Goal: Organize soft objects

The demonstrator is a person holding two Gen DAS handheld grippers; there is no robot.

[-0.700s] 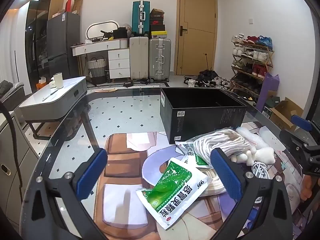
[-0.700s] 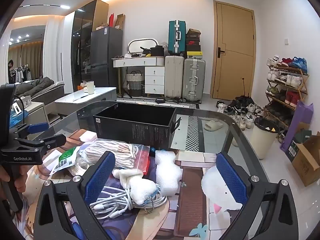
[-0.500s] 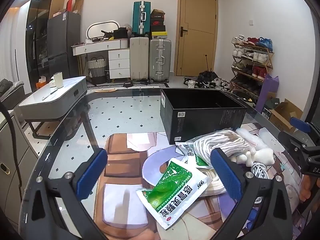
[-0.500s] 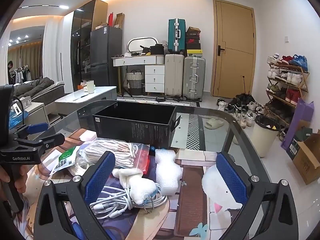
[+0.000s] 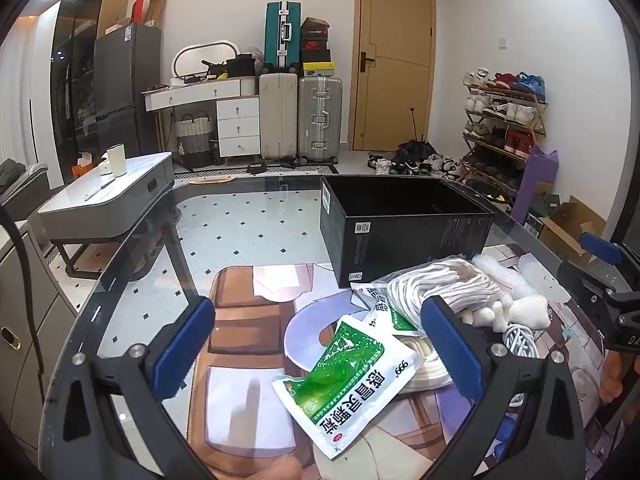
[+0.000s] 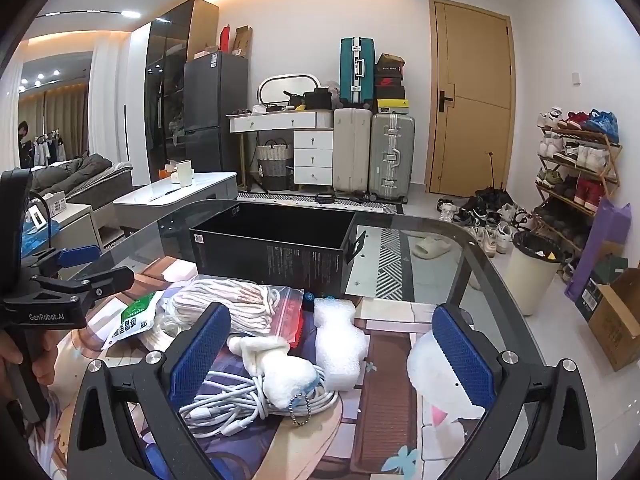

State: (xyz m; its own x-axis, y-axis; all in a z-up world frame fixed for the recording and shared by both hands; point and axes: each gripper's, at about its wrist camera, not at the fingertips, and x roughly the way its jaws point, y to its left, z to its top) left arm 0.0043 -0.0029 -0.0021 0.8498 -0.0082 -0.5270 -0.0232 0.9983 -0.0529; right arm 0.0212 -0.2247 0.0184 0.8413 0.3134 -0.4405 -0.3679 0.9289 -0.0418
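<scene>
A pile of soft things lies on the glass table in front of an open black box [image 5: 404, 224] [image 6: 276, 246]. It holds a green and white sachet [image 5: 348, 380] [image 6: 132, 318], a zip bag of white rope [image 5: 444, 286] [image 6: 228, 304], a white plush toy [image 6: 276, 368] [image 5: 520, 314], white foam wrap [image 6: 340, 344] and a coiled white cable [image 6: 240, 404]. My left gripper [image 5: 316, 348] is open and empty, just above the sachet. My right gripper [image 6: 328, 352] is open and empty, over the plush toy and cable.
The table [image 5: 224, 240] has a printed mat [image 5: 248, 360] on the near part and a curved far edge. Behind it are a low white table [image 5: 108, 196], suitcases [image 5: 300, 116], a shoe rack [image 5: 504, 128] and a bin [image 6: 532, 272].
Almost nothing differs. The right gripper, seen in the left wrist view, has shifted very slightly; the objects on the table lie as before.
</scene>
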